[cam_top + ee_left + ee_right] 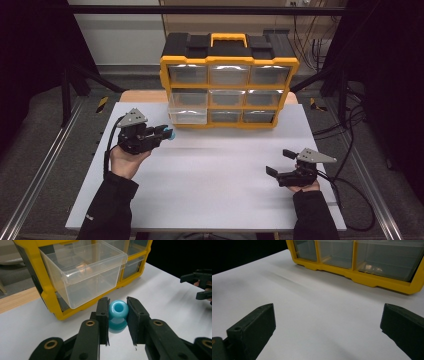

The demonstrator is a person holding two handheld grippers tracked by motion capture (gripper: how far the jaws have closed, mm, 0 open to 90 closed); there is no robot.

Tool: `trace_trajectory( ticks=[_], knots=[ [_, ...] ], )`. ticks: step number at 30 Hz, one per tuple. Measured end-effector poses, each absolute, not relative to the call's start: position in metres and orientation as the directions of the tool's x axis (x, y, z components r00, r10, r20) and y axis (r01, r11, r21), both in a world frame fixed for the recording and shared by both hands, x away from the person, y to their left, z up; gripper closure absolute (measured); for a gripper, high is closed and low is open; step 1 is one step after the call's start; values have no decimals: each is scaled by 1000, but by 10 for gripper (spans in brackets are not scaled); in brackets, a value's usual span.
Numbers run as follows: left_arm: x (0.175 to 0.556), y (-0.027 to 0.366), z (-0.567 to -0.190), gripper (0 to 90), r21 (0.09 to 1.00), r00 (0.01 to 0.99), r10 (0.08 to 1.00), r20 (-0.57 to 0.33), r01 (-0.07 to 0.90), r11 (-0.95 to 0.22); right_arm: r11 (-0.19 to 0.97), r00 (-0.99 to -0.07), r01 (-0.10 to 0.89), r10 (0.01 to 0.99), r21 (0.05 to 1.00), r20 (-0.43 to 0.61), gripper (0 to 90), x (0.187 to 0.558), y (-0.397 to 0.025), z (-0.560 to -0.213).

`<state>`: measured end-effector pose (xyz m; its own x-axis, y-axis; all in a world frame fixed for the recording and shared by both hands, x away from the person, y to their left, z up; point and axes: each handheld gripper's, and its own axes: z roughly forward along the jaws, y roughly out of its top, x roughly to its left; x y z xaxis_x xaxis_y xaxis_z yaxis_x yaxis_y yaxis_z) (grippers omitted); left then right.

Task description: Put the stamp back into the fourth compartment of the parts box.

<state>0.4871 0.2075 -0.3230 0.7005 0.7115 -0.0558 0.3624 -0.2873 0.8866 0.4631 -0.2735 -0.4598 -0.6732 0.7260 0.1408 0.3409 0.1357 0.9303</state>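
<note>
A yellow and black drawer cabinet [229, 80] stands at the back of the white table [215, 175]. Its bottom-left clear drawer [85, 270] is pulled out and looks empty. My left gripper [168, 133] hovers just in front of that drawer, shut on a small light-blue bead [118, 315] held between its jaws above the table. Seen from the high view, the bead [170, 134] sits at the jaw tips. My right gripper [280, 162] rests low at the table's right side, open with nothing between its jaws, and it points toward the cabinet [362, 262].
The other clear drawers of the cabinet are pushed in. Bare white table surface lies between the two grippers. Metal rails run along both sides of the table, and cables [350, 150] trail off at the right.
</note>
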Motion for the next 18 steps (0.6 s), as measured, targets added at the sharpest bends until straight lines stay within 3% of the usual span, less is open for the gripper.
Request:
trace_trajectory(
  ticks=[18],
  knots=[
    [490,200,-302,717,901,715,699,-36,326,-287,134,-673,339,726,931,140,5,463,-274,-459]
  ],
)
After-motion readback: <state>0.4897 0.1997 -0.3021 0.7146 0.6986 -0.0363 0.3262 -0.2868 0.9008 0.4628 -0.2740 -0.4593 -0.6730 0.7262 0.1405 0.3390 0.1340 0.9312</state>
